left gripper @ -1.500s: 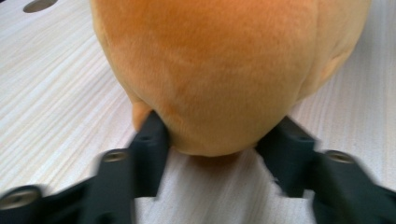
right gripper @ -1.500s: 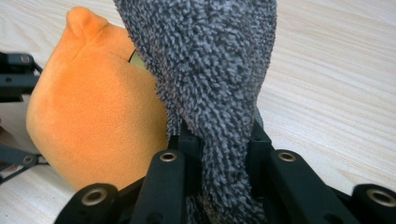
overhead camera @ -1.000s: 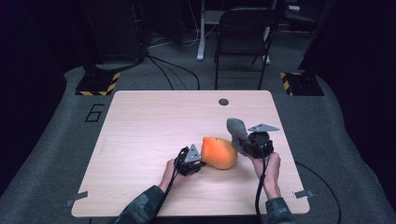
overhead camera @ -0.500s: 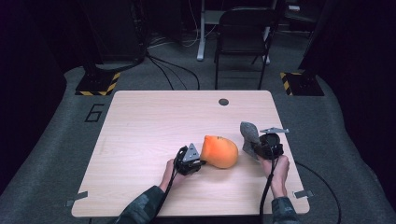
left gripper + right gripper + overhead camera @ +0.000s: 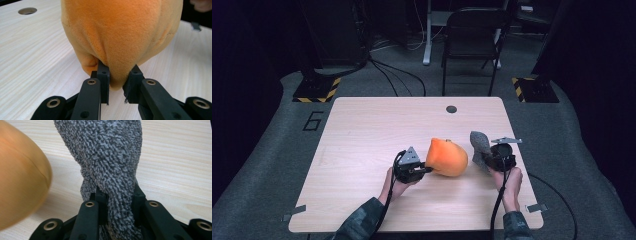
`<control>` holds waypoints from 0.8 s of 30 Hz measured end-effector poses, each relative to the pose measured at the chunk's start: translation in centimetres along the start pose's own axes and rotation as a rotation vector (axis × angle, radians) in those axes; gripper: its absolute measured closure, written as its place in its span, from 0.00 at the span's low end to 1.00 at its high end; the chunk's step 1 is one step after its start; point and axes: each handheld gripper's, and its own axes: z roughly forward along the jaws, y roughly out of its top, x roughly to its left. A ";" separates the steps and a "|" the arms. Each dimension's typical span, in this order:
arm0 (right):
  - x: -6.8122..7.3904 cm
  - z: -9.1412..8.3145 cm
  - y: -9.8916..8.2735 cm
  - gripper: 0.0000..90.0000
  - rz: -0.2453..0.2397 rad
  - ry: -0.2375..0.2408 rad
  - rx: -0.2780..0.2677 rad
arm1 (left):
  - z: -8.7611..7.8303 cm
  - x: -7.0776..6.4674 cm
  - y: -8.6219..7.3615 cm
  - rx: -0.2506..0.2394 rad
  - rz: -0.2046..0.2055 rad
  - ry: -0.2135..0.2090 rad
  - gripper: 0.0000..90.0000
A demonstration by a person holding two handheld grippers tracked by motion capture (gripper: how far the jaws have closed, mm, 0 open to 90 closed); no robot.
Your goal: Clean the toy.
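You hold a gripper in each hand over the desk (image 5: 362, 140). Your left gripper (image 5: 421, 169) has its jaws pinched on the bottom edge of the orange plush (image 5: 447, 157). In the left gripper view you can see the soft orange fur (image 5: 120, 35) squeezed between the two black jaws, with a little fold of it poking down past them. The plush is round and fat, and it sits near the middle of the desk, a bit toward your side. From the high view you cannot tell if it rests on the wood or hangs just above it. Your right gripper (image 5: 486, 156) has its jaws pinched on a grey fuzzy cloth (image 5: 480, 142). In the right gripper view the cloth (image 5: 110, 157) stands up tall from between the jaws, and the orange plush (image 5: 20, 177) shows big and blurry at the left side. The cloth is near the right edge of the desk, just beside the plush but not touching it. Your right hand (image 5: 508, 180) is behind its gripper, and a black cable runs down from it along your arm. There is a small round hole (image 5: 451, 109) in the desk at the far side. A dark chair (image 5: 472, 35) stands on the floor past the desk.
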 end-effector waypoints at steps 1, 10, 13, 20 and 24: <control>0.0 0.0 0.0 0.83 0.000 0.001 0.001 | -0.4 0.0 0.2 -0.005 -0.021 -0.004 0.86; 0.2 0.1 -0.1 0.83 -0.002 -0.002 0.016 | -1.7 0.1 0.6 0.027 -0.140 -0.030 0.86; 0.2 0.1 -0.1 0.83 -0.002 -0.007 0.017 | -1.4 0.1 0.1 0.056 -0.197 -0.053 0.86; 0.3 0.1 -0.1 0.83 -0.001 0.002 0.030 | -0.3 1.1 -1.8 0.094 -0.312 -0.090 0.85; 0.7 0.2 0.0 0.83 -0.012 0.005 0.034 | 0.3 1.5 -2.5 0.110 -0.339 -0.079 0.85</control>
